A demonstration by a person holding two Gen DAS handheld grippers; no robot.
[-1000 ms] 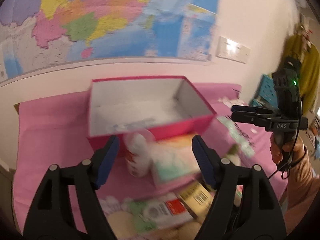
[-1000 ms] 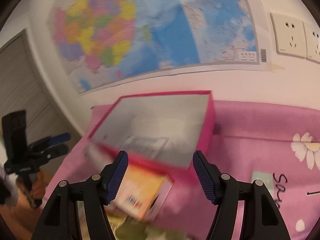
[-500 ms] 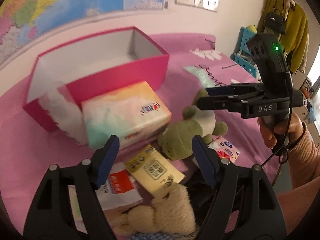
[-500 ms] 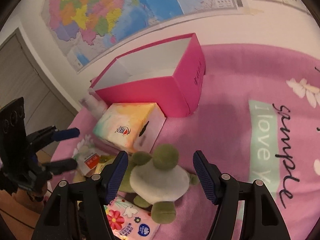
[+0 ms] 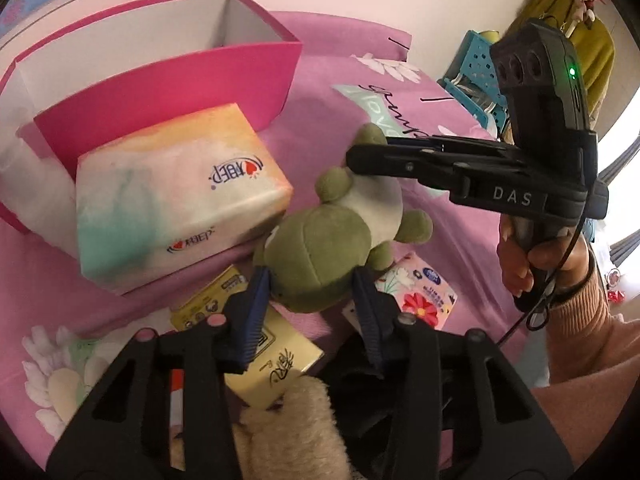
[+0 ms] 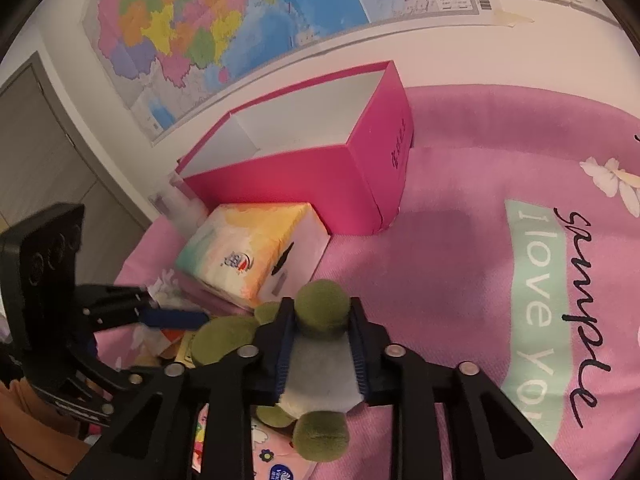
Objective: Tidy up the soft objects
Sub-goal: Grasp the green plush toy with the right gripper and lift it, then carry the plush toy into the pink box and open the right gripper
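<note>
Left wrist view: left gripper fingers squeeze green frog toy head; tissue box just left. Right wrist view alone shows right gripper fingers pinching toy's white belly; pink box beyond.

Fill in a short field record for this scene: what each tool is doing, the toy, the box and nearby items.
left tool: closed around the green plush frog's head
right tool: shut on the frog's pale belly
pink box: open-topped, looks empty
tissue pack: against the box's front
surface: pink flowered cloth
</note>
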